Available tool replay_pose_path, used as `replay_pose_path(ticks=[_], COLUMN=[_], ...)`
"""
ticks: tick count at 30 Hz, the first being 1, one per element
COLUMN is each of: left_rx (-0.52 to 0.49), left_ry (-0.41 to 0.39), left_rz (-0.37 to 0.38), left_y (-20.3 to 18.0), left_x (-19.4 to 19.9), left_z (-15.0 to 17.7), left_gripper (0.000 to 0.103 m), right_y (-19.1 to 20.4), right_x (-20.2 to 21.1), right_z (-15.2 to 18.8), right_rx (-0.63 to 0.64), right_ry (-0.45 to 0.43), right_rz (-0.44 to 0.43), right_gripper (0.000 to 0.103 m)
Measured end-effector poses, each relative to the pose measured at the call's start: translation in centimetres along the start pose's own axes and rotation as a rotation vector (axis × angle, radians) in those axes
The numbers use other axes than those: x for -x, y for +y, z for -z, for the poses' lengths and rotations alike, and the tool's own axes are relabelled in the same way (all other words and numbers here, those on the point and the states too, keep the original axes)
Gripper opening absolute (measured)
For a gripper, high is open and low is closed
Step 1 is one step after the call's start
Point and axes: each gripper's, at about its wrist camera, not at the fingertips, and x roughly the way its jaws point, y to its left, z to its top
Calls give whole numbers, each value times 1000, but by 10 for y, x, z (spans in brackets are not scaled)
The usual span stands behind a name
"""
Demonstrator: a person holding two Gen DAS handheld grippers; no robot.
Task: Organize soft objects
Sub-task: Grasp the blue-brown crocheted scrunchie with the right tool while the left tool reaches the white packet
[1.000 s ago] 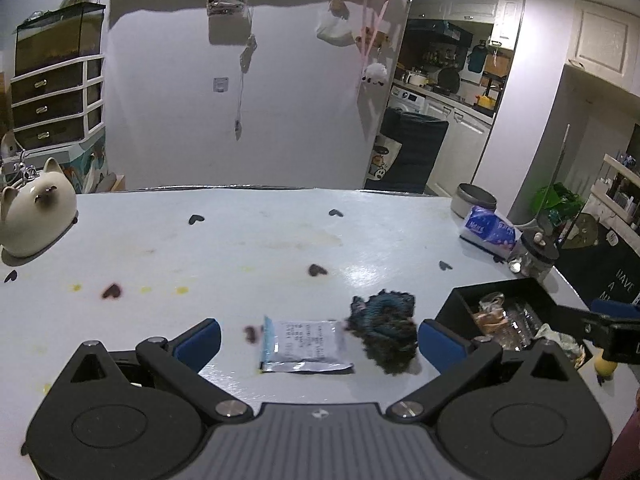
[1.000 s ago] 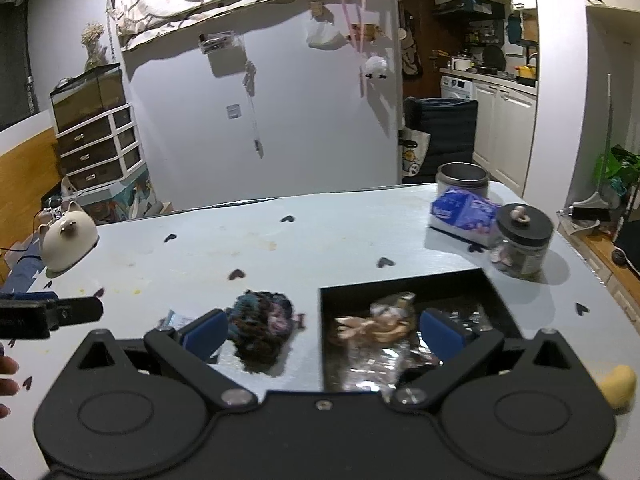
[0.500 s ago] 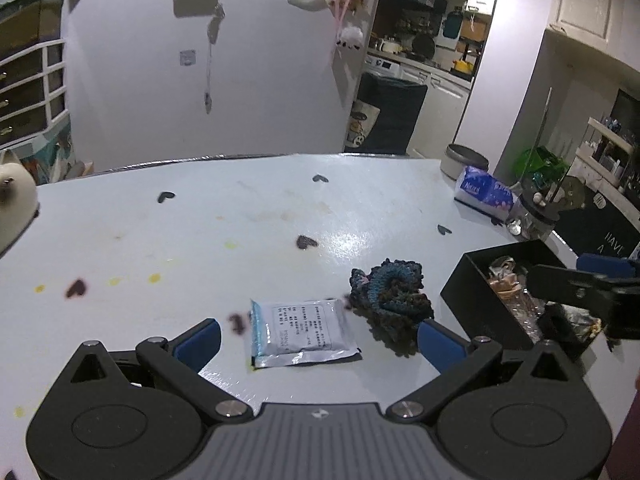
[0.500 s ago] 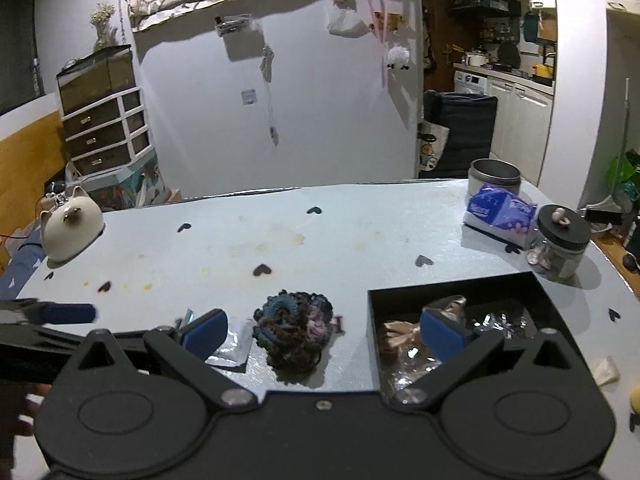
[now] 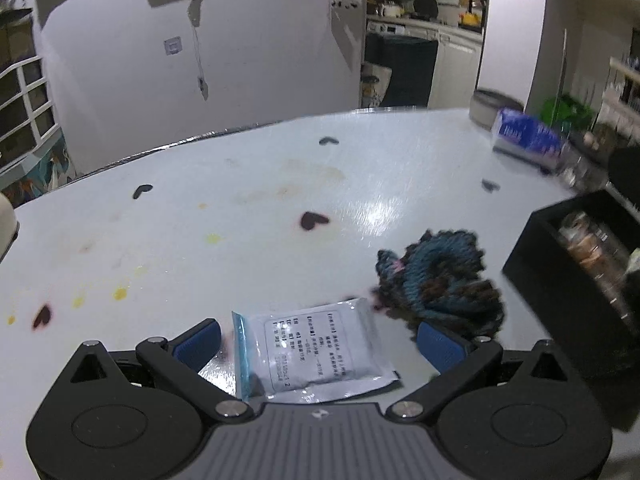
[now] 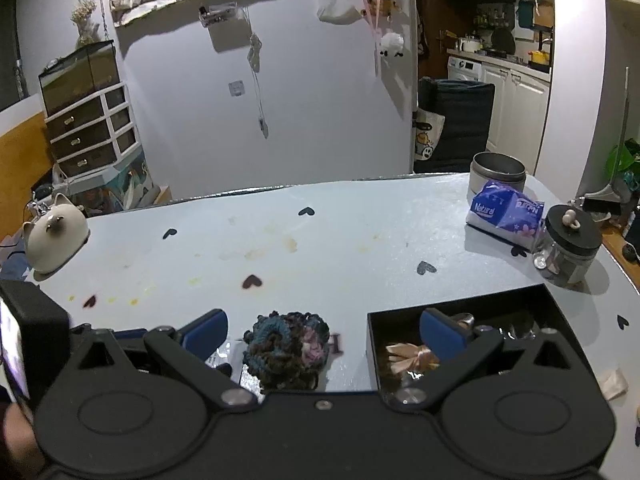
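Note:
A white sachet with printed text (image 5: 312, 350) lies flat on the pale table between the blue pads of my open left gripper (image 5: 318, 344). A dark blue-and-pink knitted scrunchie (image 5: 440, 284) sits just right of it, near the left gripper's right pad. In the right wrist view the scrunchie (image 6: 286, 346) lies between the pads of my open right gripper (image 6: 324, 330). A black box (image 6: 532, 300) holding a pink bow (image 6: 408, 356) and clear wrappers stands to the right; my right pad hangs over its near left corner. The box also shows in the left wrist view (image 5: 560, 272).
A cream cat-shaped pot (image 6: 54, 234) stands at the table's left edge. A purple tissue pack (image 6: 506, 214), a metal tin (image 6: 498, 170) and a black-lidded glass jar (image 6: 570, 246) stand at the back right. The left gripper's body (image 6: 32, 332) is at the right wrist view's left edge.
Both grippers have moved forward and down. The sachet now lies between the left pads, and the scrunchie between the right pads. The right gripper has shifted left from over the box.

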Motion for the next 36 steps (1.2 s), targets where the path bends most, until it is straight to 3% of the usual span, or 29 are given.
replay_pose_path(ticks=[7, 16, 24, 29, 33, 36], left_rx=[-34, -48, -128, -164, -176, -179], left_ry=[48, 51, 12, 6, 20, 38], left_rz=[-58, -14, 128, 201, 212, 209], left_y=[-1, 32, 51, 50, 47, 45], left_x=[-25, -19, -8, -11, -17, -24], left_z=[4, 18, 17, 8, 4, 2], left_gripper=[103, 103, 103, 102, 102, 102], right_y=[9, 25, 44, 47, 45, 42], right_x=[-31, -79, -119, -138, -146, -144], right_z=[-8, -8, -5, -2, 3, 3], right_rx=[0, 80, 365, 500, 526, 488], right_ry=[71, 179, 280, 339, 363, 364], right_rz=[-45, -93, -200, -217, -215, -244], right_gripper=[103, 95, 95, 93, 75, 47])
